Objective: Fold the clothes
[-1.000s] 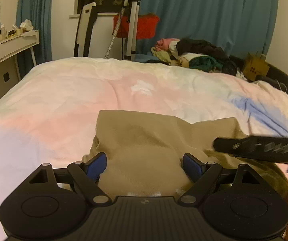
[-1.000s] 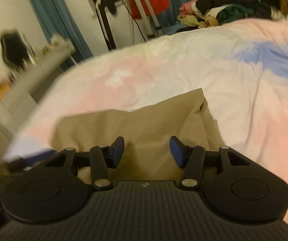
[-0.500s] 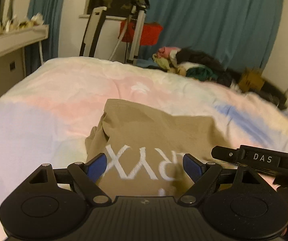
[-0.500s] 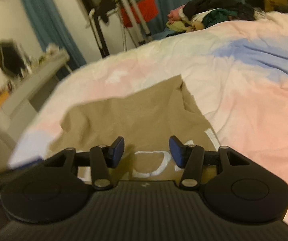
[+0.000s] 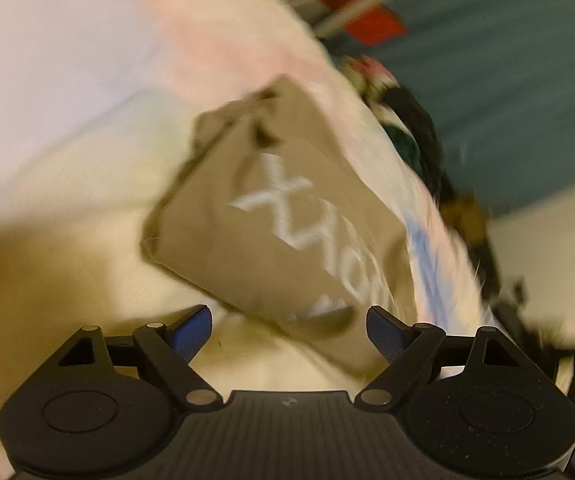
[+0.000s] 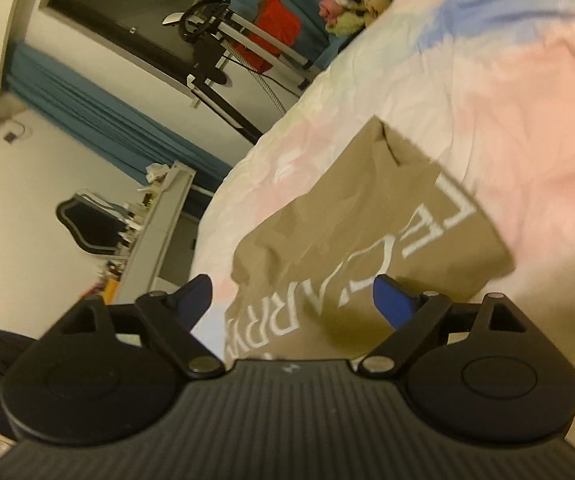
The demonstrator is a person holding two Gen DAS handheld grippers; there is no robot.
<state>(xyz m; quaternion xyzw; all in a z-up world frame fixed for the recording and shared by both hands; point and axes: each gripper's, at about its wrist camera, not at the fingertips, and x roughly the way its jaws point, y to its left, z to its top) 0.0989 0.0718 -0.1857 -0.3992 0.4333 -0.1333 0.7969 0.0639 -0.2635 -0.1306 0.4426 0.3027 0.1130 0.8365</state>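
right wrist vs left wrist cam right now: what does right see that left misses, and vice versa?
Only the right wrist view: the white shelf with clutter, the dark window, the stand in sharp detail, the right gripper with its jaws opening, nothing pinched, and the shirt's lettering to its end.

Only the left wrist view: the left gripper, open, holding nothing, and a brown box, blurred.

Both: the tan shirt with white lettering on the pastel bedspread, the clothes pile, the teal curtain, a red item.

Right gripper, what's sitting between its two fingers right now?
In the right wrist view, the right gripper, jaws opening, has the tan shirt between its fingers, untouched by the pads.
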